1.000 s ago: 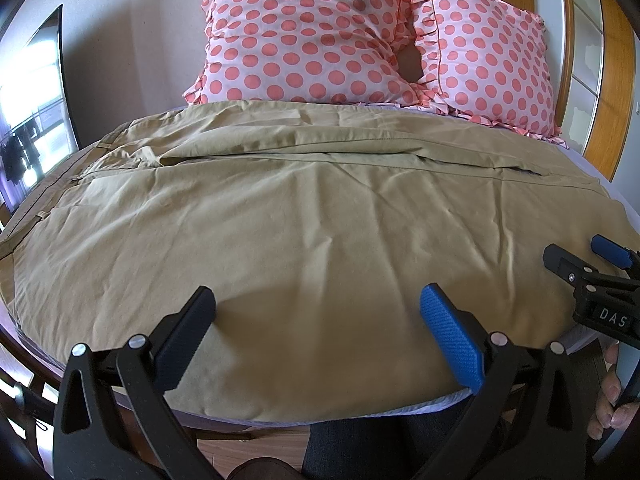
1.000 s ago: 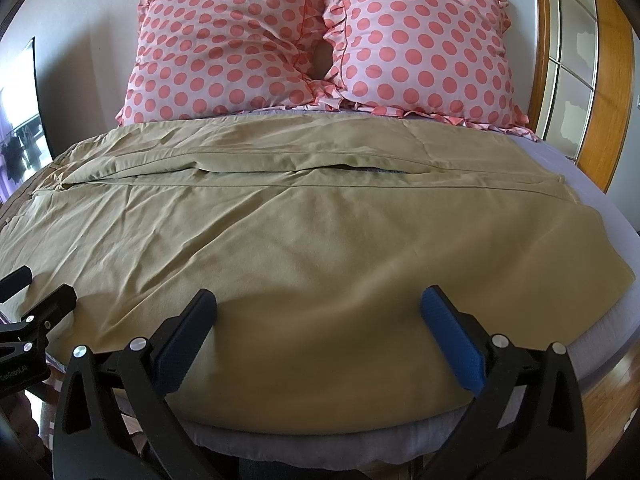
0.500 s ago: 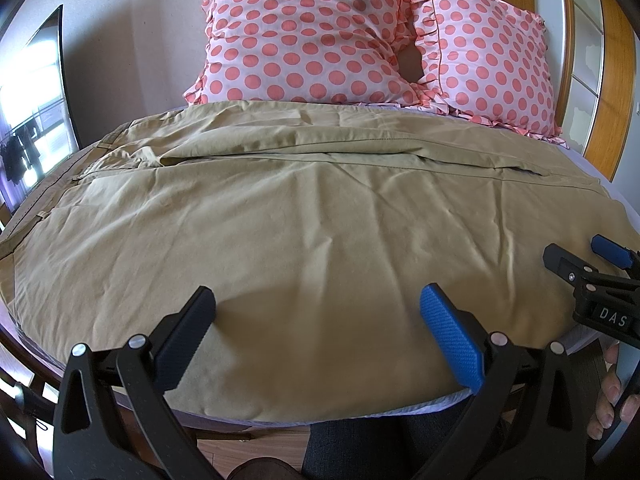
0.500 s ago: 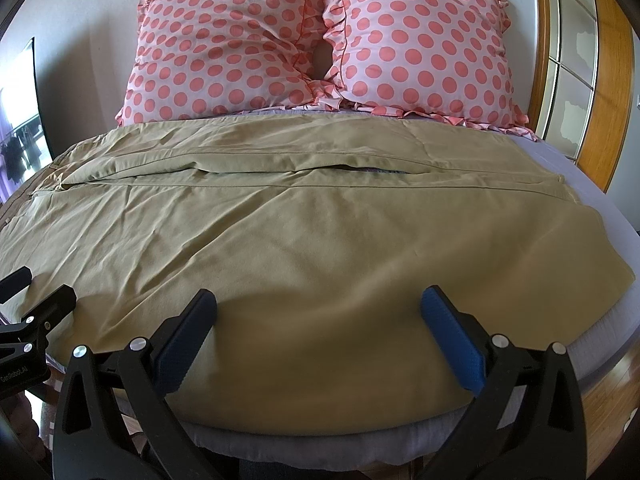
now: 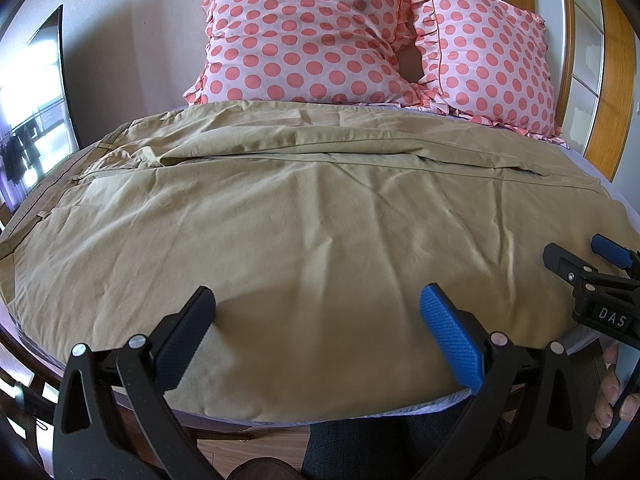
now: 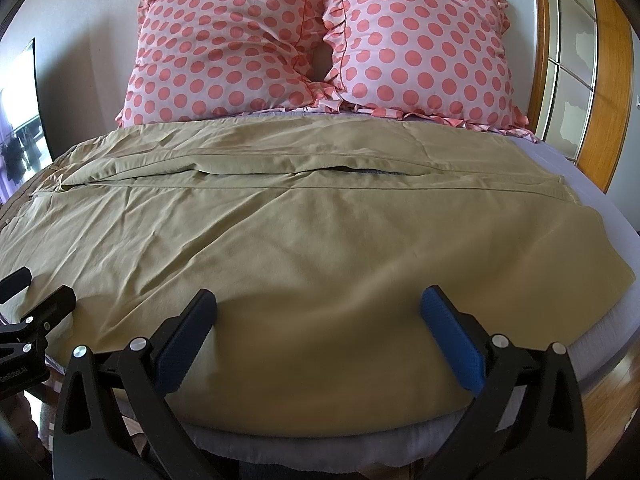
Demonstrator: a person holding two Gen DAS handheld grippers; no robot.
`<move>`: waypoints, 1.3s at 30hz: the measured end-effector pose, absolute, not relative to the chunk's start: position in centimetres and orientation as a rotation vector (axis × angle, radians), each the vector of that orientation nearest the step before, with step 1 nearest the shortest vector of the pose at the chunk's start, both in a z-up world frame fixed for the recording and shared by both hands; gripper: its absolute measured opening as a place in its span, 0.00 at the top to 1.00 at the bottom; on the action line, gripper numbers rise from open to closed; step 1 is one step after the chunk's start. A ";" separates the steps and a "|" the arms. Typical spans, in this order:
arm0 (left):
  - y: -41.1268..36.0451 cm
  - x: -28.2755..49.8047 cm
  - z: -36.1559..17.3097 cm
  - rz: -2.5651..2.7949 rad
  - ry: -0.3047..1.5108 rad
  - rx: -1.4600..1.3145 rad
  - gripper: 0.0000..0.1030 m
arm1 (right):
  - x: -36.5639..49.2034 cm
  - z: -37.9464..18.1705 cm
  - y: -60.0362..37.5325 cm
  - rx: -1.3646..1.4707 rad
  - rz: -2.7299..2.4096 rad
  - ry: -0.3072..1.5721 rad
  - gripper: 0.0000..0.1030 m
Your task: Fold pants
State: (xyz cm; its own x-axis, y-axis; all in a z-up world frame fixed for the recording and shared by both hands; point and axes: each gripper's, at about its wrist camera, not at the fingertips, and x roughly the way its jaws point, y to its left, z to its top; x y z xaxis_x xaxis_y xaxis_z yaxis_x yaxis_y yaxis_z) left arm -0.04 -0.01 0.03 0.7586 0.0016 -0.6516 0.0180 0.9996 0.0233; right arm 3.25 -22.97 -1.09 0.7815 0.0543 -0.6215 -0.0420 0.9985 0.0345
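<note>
Tan pants (image 5: pixel 304 216) lie spread flat across the bed, waistband at the left, leg ends at the right; they also fill the right wrist view (image 6: pixel 304 232). One leg lies nearer me, the other behind it, with a seam gap between. My left gripper (image 5: pixel 316 320) is open and empty, hovering over the near edge of the cloth towards the waist. My right gripper (image 6: pixel 320 320) is open and empty over the near edge towards the leg ends. The right gripper also shows in the left wrist view (image 5: pixel 588 264), and the left gripper in the right wrist view (image 6: pixel 28 300).
Two pink polka-dot pillows (image 5: pixel 304 36) (image 6: pixel 424 44) lean against the wall at the bed's head. A grey bed sheet (image 6: pixel 568 168) shows at the right. A wooden-framed window or door (image 6: pixel 568 60) stands at the right. A dark screen (image 5: pixel 36 120) stands at the left.
</note>
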 end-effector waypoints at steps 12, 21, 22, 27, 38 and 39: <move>0.1 0.4 0.5 -0.030 0.745 0.034 0.02 | 5.4 1.9 -25.8 0.030 0.042 0.697 0.01; 1.2 1.6 4.0 -0.076 0.634 -0.027 0.02 | 23.9 8.1 -39.5 0.282 -0.370 0.802 0.05; 1.2 1.9 4.1 -0.078 0.629 -0.028 0.02 | 26.3 7.5 -40.9 0.324 -0.411 0.836 0.15; 1.0 2.9 4.5 -0.089 0.605 -0.025 0.02 | 36.1 3.2 -45.2 0.522 -0.540 0.961 0.30; 1.1 5.1 3.5 -0.105 0.613 -0.037 0.02 | 37.2 -0.7 -46.1 0.419 -0.617 0.893 0.80; 1.3 5.1 3.7 -0.111 0.606 -0.057 0.02 | 36.5 -0.8 -46.5 0.440 -0.603 0.873 0.84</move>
